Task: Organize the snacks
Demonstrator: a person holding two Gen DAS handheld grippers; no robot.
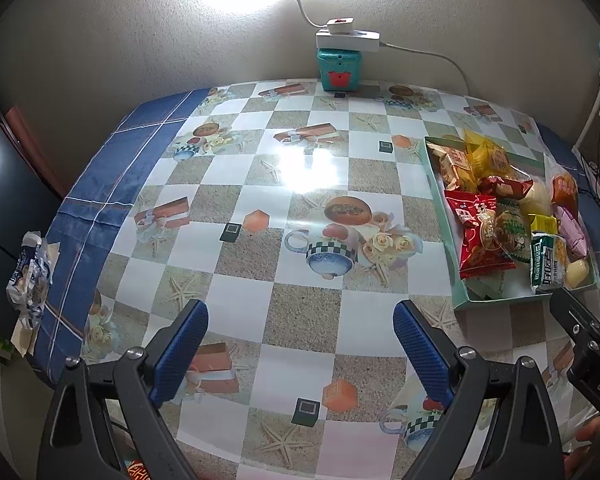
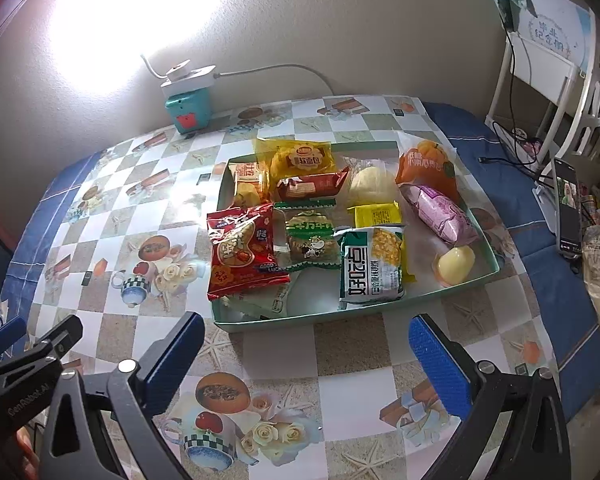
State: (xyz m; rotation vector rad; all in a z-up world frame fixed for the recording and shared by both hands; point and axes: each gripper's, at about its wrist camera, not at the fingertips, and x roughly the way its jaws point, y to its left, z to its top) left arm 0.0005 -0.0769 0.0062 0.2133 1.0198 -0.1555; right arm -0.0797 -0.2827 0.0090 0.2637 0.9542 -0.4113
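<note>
The left gripper (image 1: pixel 300 344) is open, its two blue-padded fingers (image 1: pixel 180 350) wide apart above the counter with the checkered plastic cloth (image 1: pixel 240 168), and it holds nothing. The right gripper (image 2: pixel 306 354) is open too and empty, and it hovers just in front of the near wall of the shallow pale green cardboard tray (image 2: pixel 380 306). This tray stands on the right part of the counter and holds all the snacks. In its near left corner lies a red foil packet with a yellow heart label (image 2: pixel 246 254), and beside it to the right a clear packet with green edges and a small cow picture (image 2: pixel 310 240). Next comes a white and green packet with a corn picture (image 2: pixel 372 266), which lies at the near wall. A small round yellow sweet in clear wrap (image 2: pixel 456 264) sits in the near right corner, and behind it a pink wrapped bun (image 2: pixel 440 212) lies along the right wall. At the far side are a yellow bread packet (image 2: pixel 300 158) and an orange packet with a pumpkin shape (image 2: pixel 426 166). A teal box with a white power strip on top (image 2: pixel 188 106) stands at the wall, well apart from the tray. A dark phone on a stand (image 2: pixel 566 208) is at the right of the counter
</note>
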